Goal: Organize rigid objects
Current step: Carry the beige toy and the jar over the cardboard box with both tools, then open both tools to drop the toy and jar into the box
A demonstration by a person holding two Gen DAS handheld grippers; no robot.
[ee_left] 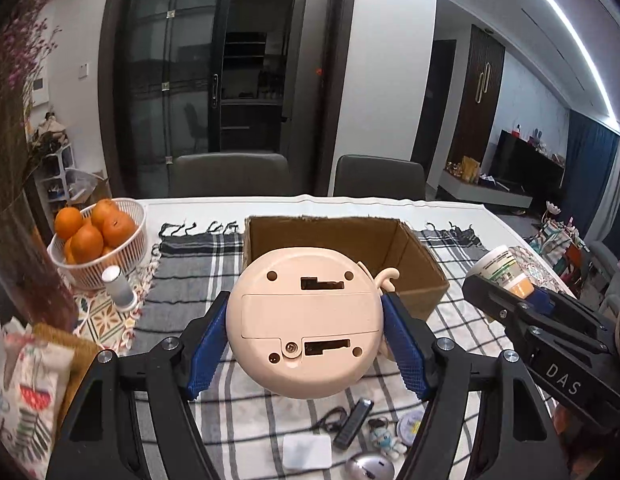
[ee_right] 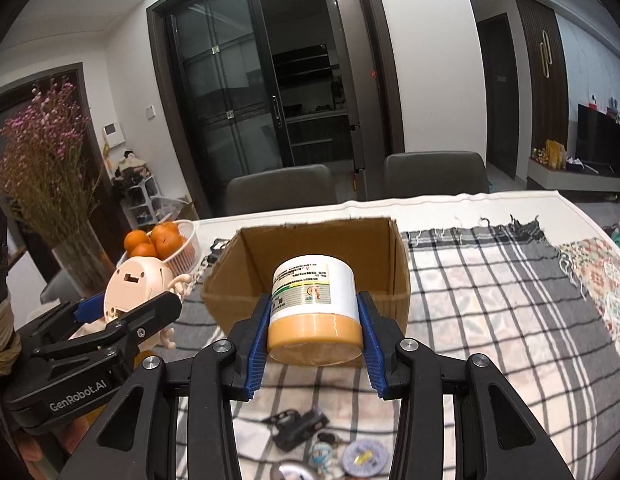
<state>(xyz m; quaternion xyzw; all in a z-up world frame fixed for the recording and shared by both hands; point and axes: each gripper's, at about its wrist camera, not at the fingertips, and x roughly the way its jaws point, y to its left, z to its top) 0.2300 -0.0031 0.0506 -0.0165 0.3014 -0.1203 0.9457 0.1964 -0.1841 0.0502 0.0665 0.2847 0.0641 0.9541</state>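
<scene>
The left tool (ee_left: 306, 344) clamps a round peach plastic toy (ee_left: 304, 322), base towards the camera, raised just before the open brown cardboard box (ee_left: 414, 256). The right tool (ee_right: 315, 338) grips a white jar with an orange lid (ee_right: 315, 304) at the box's near wall, above the checked-cloth worktop (ee_right: 490, 300).

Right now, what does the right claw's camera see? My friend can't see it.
The right claw grips a white jar with an orange lid, held above the checked cloth before an open cardboard box. At left, the left claw holds a round peach toy.

Home dining room (chairs (ee_right: 280, 188); fridge (ee_right: 350, 80))
</scene>
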